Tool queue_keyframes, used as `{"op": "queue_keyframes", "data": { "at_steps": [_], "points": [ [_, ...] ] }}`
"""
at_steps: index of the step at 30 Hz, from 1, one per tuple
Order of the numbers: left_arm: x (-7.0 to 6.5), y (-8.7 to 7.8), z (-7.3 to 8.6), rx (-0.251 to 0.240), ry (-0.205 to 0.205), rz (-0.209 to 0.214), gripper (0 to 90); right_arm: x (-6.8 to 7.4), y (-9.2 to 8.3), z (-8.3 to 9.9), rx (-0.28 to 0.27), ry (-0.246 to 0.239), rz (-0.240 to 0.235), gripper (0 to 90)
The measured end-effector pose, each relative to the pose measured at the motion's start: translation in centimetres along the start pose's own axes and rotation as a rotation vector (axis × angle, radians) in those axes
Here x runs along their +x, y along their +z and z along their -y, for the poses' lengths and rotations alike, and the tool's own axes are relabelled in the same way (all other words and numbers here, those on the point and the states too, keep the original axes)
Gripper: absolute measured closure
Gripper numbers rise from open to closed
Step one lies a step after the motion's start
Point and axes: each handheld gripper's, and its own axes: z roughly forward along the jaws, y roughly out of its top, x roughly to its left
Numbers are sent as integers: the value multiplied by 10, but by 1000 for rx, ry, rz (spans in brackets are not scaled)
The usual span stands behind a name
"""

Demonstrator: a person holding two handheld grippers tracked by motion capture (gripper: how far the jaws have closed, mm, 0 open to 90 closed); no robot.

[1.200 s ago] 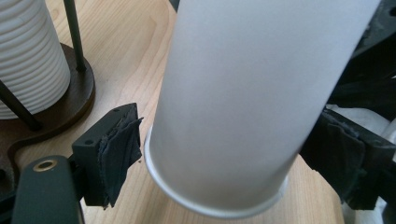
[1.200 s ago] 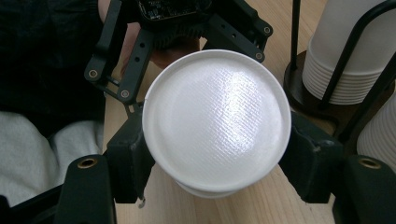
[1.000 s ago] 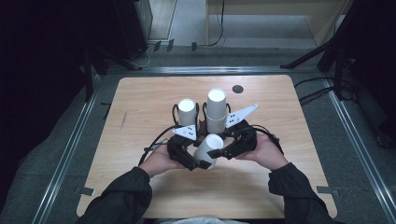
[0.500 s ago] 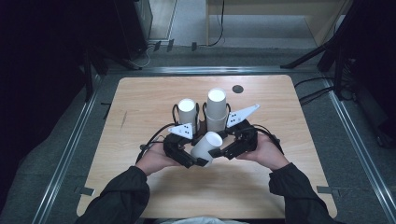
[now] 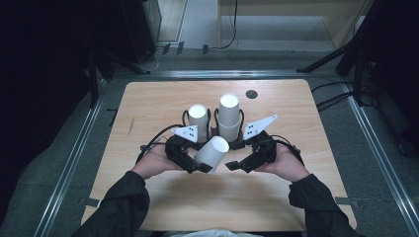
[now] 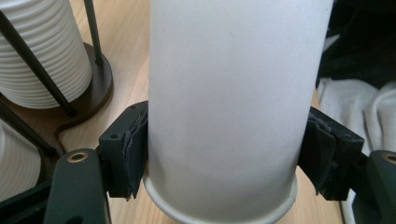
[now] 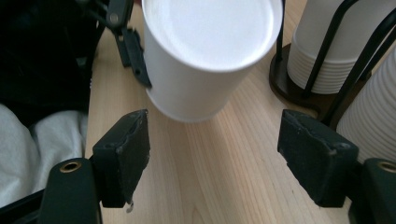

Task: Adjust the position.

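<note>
Holding: the left hand-held gripper (image 5: 205,168) clamps a white paper cup (image 5: 211,152), its pads pressed on both sides of the cup wall in the left gripper view.
Cup position: tilted, lifted off the table (image 5: 148,103), just in front of the cup racks; whether anything is inside it cannot be told.
Right hand-held gripper (image 5: 231,166): jaws have just been opening and stand wide apart, nothing between the pads; the cup (image 7: 205,51) hangs ahead of them, untouched.
Containers: two black wire racks stand side by side behind the held cup; the left rack (image 5: 198,120) carries a shorter stack of white cups, the right rack (image 5: 230,116) a taller stack.
Around: a small dark round disc (image 5: 251,94) lies on the table behind the right rack, well apart from it.
In the way: both racks stand close behind the held cup.
Count: one held cup, two stacks, two racks, one disc, two hand-held grippers.
</note>
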Motion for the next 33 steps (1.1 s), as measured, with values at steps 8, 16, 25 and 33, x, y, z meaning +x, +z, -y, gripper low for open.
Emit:
{"op": "queue_keyframes", "data": {
  "at_steps": [8,16,25,33],
  "points": [
    [5,-3,-15,109,69,12,258,0,0,10,6,3,6,262],
    [7,4,-7,179,80,-2,257,0,9,9,10,-21,2,264],
    [5,28,-3,271,100,38,256,2,20,8,27,-32,-8,266],
    [3,37,-5,271,97,75,252,3,34,5,50,-49,-23,280]
  ]
}}
